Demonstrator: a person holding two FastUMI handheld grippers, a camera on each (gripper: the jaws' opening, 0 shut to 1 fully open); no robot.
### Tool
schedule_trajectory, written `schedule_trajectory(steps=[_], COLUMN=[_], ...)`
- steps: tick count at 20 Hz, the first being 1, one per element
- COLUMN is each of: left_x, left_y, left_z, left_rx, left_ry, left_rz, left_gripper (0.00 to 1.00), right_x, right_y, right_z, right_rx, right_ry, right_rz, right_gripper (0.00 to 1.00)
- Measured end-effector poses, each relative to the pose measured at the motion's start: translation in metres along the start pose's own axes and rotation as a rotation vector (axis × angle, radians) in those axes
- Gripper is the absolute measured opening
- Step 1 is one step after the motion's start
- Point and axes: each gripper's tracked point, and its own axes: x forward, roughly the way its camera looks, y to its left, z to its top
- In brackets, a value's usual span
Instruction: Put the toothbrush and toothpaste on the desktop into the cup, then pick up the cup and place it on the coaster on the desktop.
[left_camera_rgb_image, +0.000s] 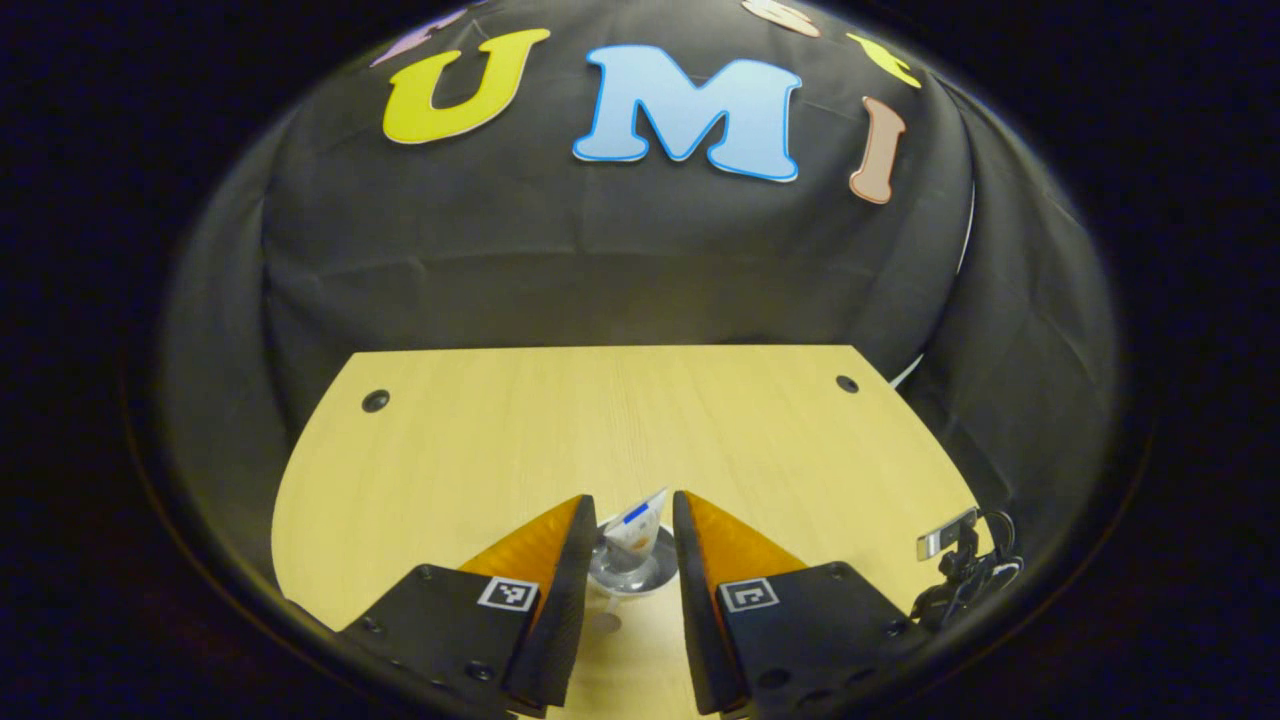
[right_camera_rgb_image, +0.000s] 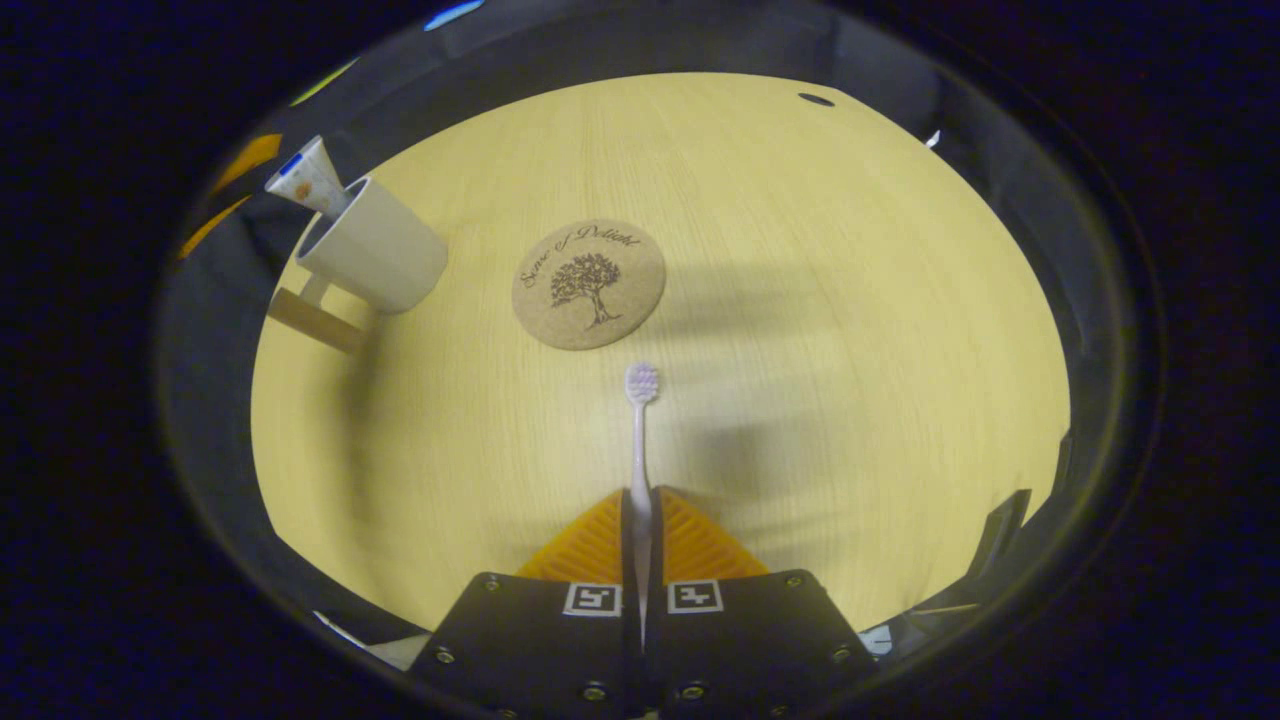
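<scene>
Pale wood table (right_camera_rgb_image: 850, 300) carried everything. Nearest, the right gripper (right_camera_rgb_image: 641, 520) had its jaws clamped on the toothbrush (right_camera_rgb_image: 639, 440) handle, bristles toward the coaster (right_camera_rgb_image: 589, 284) mid-table. Beyond, near the table's far-left edge, the cup (right_camera_rgb_image: 375, 250) held the toothpaste (right_camera_rgb_image: 305, 180). The left gripper (left_camera_rgb_image: 633, 545) hung open-jawed above that cup.
</scene>
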Motion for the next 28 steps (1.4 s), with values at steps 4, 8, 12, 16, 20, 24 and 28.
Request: schedule_trajectory(steps=[4, 8, 12, 16, 20, 24, 28], left_x=[-0.029, -0.046, -0.059, -0.076, -0.092, -0.114, -0.140], left_y=[0.039, 0.078, 0.108, 0.141, 0.175, 0.210, 0.245], left_z=[-0.002, -0.023, -0.040, -0.059, -0.079, -0.101, -0.122], left_rx=[-0.006, -0.071, -0.139, -0.183, -0.225, -0.268, -0.308], left_ry=[-0.031, -0.019, 0.002, 0.017, 0.033, 0.057, 0.073], left_rz=[0.059, 0.109, 0.155, 0.199, 0.248, 0.304, 0.359], left_gripper=[0.48, 0.59, 0.55, 0.53, 0.53, 0.54, 0.53], right_x=[0.000, -0.015, -0.042, -0.059, -0.074, -0.085, -0.082], right_y=[-0.001, 0.009, 0.035, 0.063, 0.097, 0.135, 0.160], right_z=[0.001, 0.024, 0.073, 0.124, 0.178, 0.227, 0.254], right_rx=[0.026, 0.041, 0.040, 0.035, 0.105, 0.178, 0.218], right_ry=[0.011, -0.034, -0.134, -0.212, -0.287, -0.385, -0.483], right_rz=[0.019, 0.055, 0.110, 0.145, 0.196, 0.231, 0.249], right_gripper=[0.02, 0.02, 0.02, 0.02, 0.02, 0.02, 0.02])
